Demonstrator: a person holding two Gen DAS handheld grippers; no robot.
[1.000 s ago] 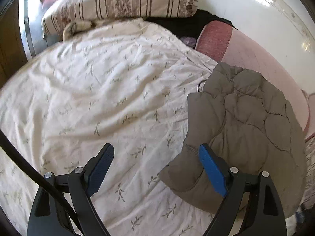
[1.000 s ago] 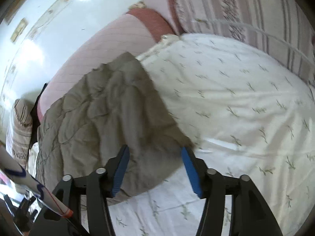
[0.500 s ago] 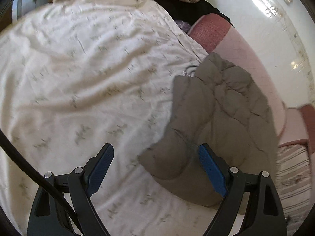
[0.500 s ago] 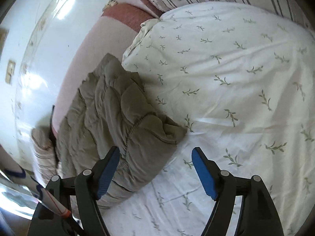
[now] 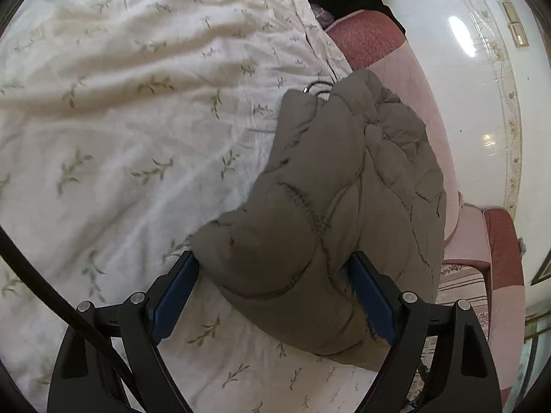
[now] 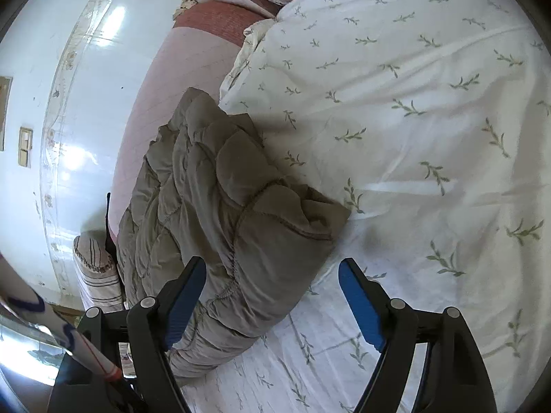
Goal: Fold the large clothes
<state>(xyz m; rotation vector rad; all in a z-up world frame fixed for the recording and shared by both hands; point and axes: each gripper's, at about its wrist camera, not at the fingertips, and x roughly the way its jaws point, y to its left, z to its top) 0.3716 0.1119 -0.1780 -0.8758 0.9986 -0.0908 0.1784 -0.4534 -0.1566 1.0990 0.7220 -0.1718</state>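
Note:
An olive-grey quilted jacket [image 5: 347, 206] lies folded in a thick bundle at the edge of the white leaf-print bed cover [image 5: 120, 120]. My left gripper [image 5: 272, 292] is open, its blue fingers [image 5: 370, 292] straddling the near end of the bundle. In the right wrist view the jacket [image 6: 224, 213] lies the other way round. My right gripper [image 6: 272, 296] is open around its near corner, with the left finger [image 6: 186, 292] over the fabric and the right finger over the cover.
A pink and red blanket [image 5: 406, 79] lies along the bed edge by the white tiled wall [image 5: 482, 103]. Striped pillows [image 6: 96, 275] sit at the ends. A black cable [image 5: 51, 292] crosses the left wrist view.
Both grippers have moved closer to the jacket, which now fills more of each view. The right gripper's jaws have opened wider. The jacket's corner now lies between the left fingers.

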